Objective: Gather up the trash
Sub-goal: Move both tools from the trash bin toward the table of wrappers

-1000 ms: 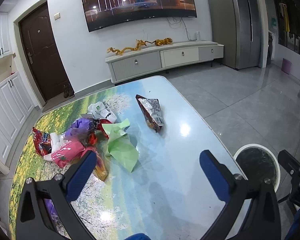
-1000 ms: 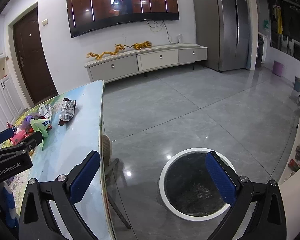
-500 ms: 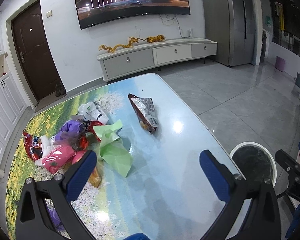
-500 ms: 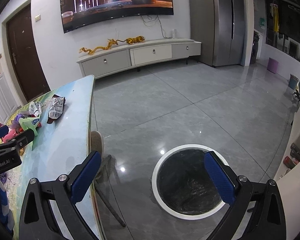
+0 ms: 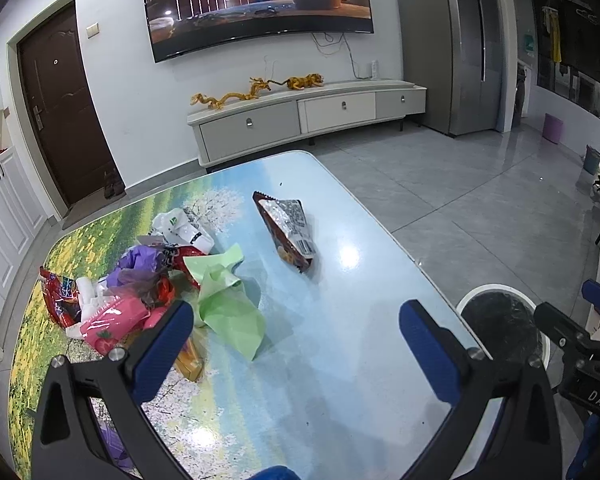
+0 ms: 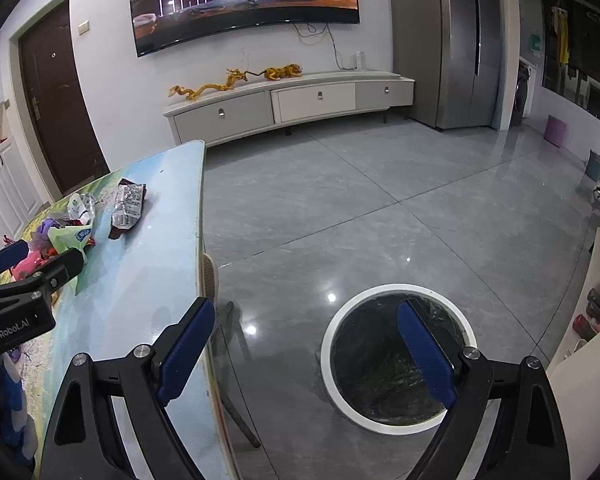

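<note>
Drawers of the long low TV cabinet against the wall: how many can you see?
3, side by side along the cabinet front: grey left drawer, white middle drawer, grey right drawer. None looks hidden.

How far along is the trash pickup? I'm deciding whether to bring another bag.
Nothing looks binned: the bin shows only its dark liner. Nothing is in hand; the left gripper and right gripper are both empty, the right's jaws just narrowing. Left: the wrapper pile, green paper and snack bag on the table.

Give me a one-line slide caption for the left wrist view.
Open left gripper above table; wrappers ahead, bin beside.
</note>
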